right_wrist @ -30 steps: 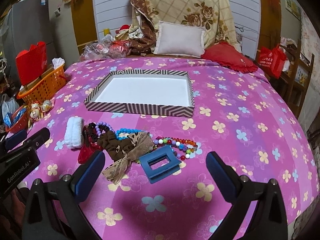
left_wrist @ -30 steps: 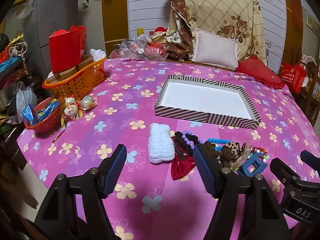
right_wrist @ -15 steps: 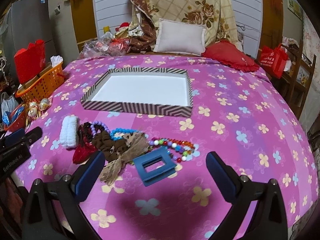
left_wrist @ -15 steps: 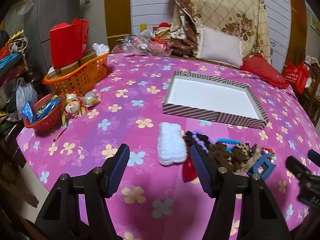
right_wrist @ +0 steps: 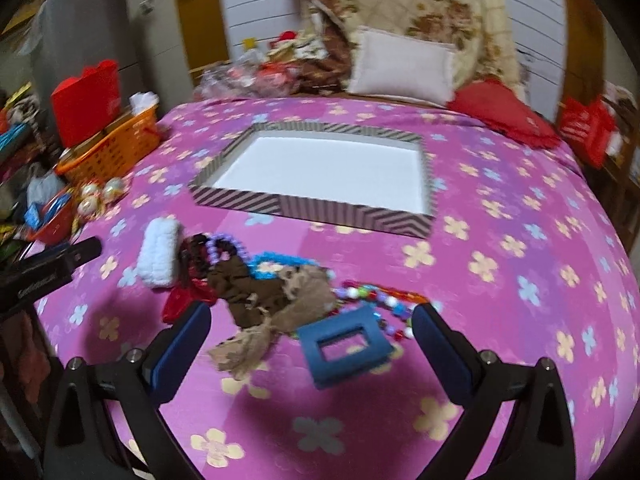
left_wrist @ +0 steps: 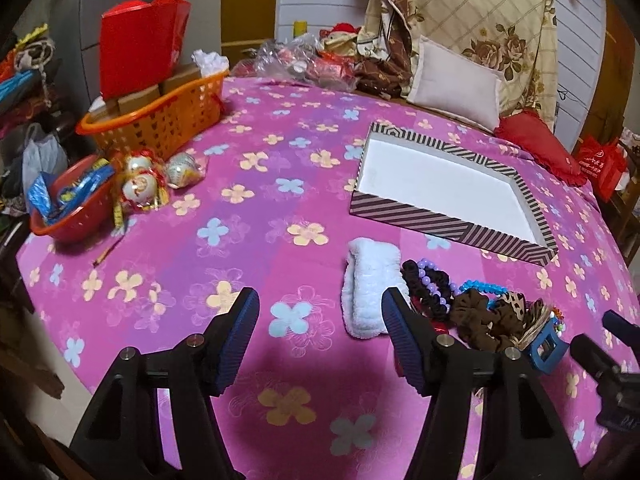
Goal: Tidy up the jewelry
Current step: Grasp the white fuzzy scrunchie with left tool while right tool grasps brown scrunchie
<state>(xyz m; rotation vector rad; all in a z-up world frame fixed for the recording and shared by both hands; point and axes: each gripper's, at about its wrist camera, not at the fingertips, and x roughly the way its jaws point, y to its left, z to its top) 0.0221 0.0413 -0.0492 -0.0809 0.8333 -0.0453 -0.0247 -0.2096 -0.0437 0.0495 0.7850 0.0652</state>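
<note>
A striped box lid [left_wrist: 448, 222] [right_wrist: 316, 206] with a white inside lies on the pink flowered cloth. In front of it is a pile: a white fluffy band [left_wrist: 370, 286] [right_wrist: 158, 254], purple beads [left_wrist: 430, 280], brown scrunchies [left_wrist: 480, 320] [right_wrist: 248, 288], a tan bow [right_wrist: 296, 300], a coloured bead string [right_wrist: 380, 300] and a blue hair claw [right_wrist: 346, 346] [left_wrist: 544, 350]. My left gripper [left_wrist: 320, 336] is open and empty, left of the white band. My right gripper [right_wrist: 312, 352] is open, its jaws either side of the blue claw and the bow, above them.
An orange basket [left_wrist: 160, 120] with boxes and a red bag, a red bowl [left_wrist: 68, 216] and wrapped balls [left_wrist: 140, 188] stand at the table's left edge. Pillows [left_wrist: 456, 80] and plastic bags lie behind the table. A red bag [right_wrist: 584, 128] is at the far right.
My left gripper has swung left, so the pile now lies to its right. My right gripper has moved forward and down toward the blue claw.
</note>
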